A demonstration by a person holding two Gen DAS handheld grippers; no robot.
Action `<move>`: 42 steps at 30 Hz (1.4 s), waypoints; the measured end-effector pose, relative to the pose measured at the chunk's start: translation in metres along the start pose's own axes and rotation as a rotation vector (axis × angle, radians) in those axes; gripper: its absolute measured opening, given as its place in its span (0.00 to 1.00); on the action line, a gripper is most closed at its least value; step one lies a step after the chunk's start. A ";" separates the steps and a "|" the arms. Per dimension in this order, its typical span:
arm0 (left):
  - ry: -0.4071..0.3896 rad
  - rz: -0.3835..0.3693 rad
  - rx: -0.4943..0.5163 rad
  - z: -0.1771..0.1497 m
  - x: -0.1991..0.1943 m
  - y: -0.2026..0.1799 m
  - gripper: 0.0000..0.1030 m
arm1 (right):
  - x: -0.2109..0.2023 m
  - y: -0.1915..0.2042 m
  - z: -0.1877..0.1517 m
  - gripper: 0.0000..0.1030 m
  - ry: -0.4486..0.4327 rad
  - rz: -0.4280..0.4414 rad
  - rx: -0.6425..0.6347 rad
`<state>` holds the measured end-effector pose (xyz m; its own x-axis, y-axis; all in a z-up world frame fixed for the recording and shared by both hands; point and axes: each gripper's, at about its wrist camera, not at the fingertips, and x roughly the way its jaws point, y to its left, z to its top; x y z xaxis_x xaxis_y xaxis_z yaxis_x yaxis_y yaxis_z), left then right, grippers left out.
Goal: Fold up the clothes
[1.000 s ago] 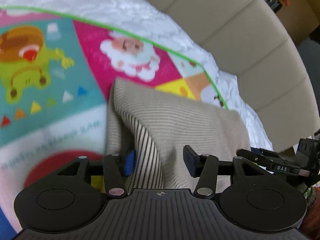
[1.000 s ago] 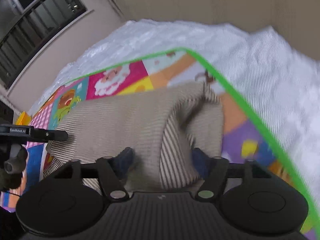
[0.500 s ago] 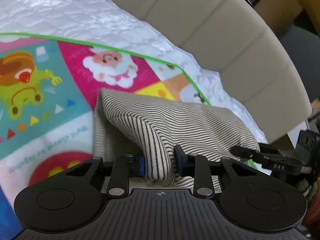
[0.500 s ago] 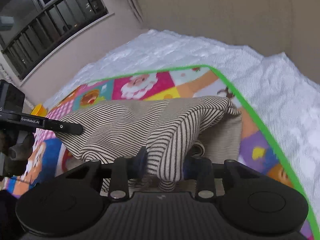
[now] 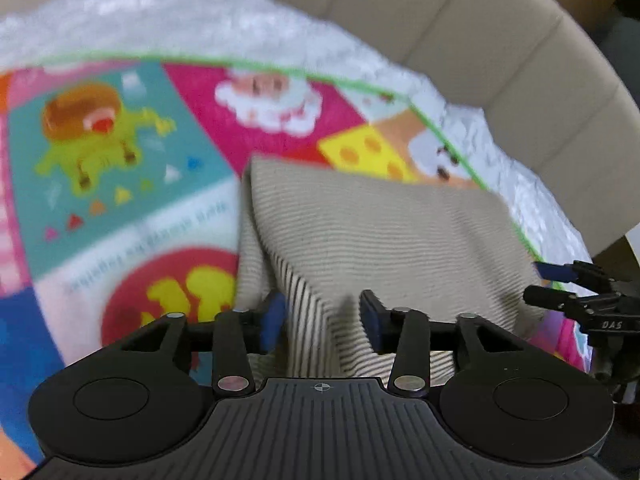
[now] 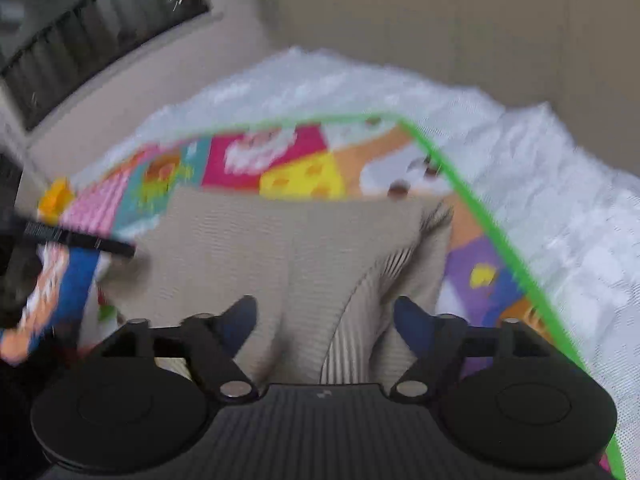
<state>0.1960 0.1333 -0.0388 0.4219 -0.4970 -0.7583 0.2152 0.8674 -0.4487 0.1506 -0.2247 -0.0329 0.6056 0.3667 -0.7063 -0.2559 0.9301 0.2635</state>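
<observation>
Left wrist view shows the left gripper [image 5: 320,316] with its jaws parted at the bottom centre of the frame, a ridge of the striped garment [image 5: 376,236] standing between the pads without being pinched. Right wrist view shows the right gripper [image 6: 324,324] likewise spread wide, a raised fold of the same striped garment [image 6: 288,248] running up between its fingers. Both are released.

The garment lies in a compact, doubled-over rectangle on the colourful play mat [image 5: 132,152], near the mat's green-edged corner at the upper right of both frames; the mat sits on a white quilted bed cover [image 6: 560,200].

Judging by the layered edges, a fold has been laid down and let go. Whether another fold remains cannot be settled from this. Blur suggests both tools are moving.
</observation>
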 end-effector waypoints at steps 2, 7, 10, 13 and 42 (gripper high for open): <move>-0.030 0.002 -0.004 0.003 -0.008 -0.004 0.56 | -0.003 -0.005 0.007 0.80 -0.059 -0.006 0.070; 0.019 -0.130 -0.070 -0.012 0.003 -0.027 0.72 | 0.024 -0.003 0.012 0.82 -0.088 0.070 0.174; 0.137 -0.191 -0.159 -0.025 0.033 -0.031 0.74 | 0.045 -0.003 0.002 0.91 -0.035 0.050 0.174; 0.208 -0.171 -0.228 -0.037 0.059 -0.029 0.77 | 0.059 -0.005 -0.010 0.92 0.039 -0.020 0.137; 0.127 -0.178 -0.391 -0.013 0.080 0.014 0.82 | 0.092 -0.010 0.030 0.67 0.063 -0.129 -0.079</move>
<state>0.2216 0.1055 -0.1120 0.2917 -0.6582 -0.6941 -0.0848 0.7050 -0.7041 0.2319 -0.1991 -0.0809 0.5897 0.2399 -0.7712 -0.2390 0.9639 0.1171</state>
